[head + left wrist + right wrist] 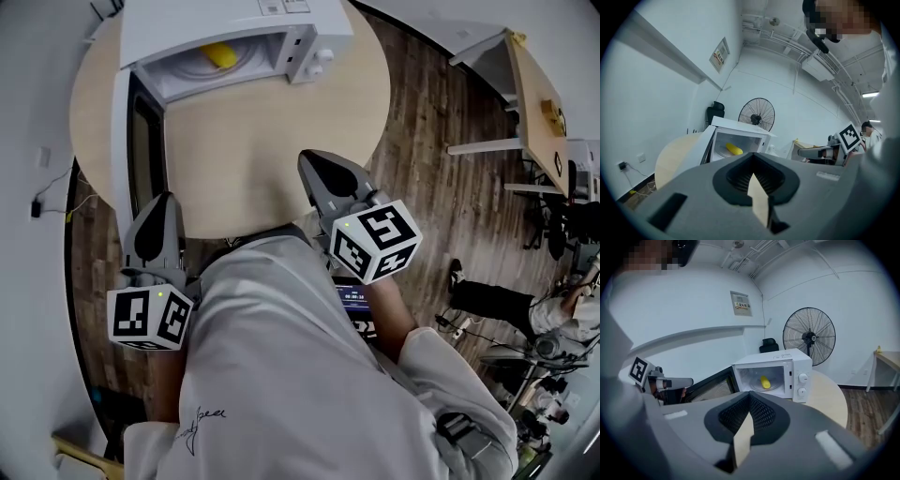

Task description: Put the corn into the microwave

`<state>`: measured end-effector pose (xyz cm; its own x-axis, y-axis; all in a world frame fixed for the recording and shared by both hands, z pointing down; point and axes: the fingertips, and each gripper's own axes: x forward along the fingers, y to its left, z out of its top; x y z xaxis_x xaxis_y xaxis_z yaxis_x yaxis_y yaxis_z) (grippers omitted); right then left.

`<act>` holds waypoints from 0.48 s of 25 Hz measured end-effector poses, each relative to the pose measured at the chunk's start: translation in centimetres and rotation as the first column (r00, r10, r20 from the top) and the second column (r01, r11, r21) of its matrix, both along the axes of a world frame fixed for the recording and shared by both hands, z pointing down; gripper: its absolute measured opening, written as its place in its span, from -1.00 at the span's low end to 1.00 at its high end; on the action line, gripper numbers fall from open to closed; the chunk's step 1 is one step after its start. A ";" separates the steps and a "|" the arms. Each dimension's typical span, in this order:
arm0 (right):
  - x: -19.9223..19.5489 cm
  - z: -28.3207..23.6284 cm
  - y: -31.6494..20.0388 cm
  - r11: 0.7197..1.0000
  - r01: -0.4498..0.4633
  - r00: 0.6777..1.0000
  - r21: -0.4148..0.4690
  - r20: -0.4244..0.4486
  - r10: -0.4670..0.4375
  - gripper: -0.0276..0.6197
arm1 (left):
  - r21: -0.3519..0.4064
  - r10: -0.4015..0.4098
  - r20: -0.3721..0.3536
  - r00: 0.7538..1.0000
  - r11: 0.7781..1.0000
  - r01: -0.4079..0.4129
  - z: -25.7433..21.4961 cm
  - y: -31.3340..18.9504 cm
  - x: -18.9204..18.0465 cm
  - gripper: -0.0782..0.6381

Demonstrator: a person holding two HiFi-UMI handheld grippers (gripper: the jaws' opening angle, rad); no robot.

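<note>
Corn sits in microwave, well ahead of both jaws; left gripper and right gripper pressed together, empty; placing looks done; next likely: push door closed.

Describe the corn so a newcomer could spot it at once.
On the round wooden table stands a white microwave, door swung open. Inside, on its round plate, lies the corn: a short yellow cob, the only coloured thing in that white cavity.

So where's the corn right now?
The corn lies inside the open microwave, which stands at the far edge of the round table, upper left of centre in the head view.
</note>
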<state>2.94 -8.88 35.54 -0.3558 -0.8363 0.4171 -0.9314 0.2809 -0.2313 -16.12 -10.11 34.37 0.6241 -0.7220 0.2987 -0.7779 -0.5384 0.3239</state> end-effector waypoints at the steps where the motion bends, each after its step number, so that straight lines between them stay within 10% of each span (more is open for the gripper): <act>1: 0.0 -0.1 0.1 1.000 0.007 1.000 0.002 -0.007 -0.007 -0.89 | -0.003 -0.003 -0.004 1.000 1.000 0.003 -0.1 0.0 -0.1 -0.82; 12: 0.3 0.3 0.9 0.999 0.032 0.999 -0.024 -0.025 -0.032 -0.88 | -0.038 -0.014 0.000 1.000 0.999 0.014 0.3 0.6 0.0 -0.82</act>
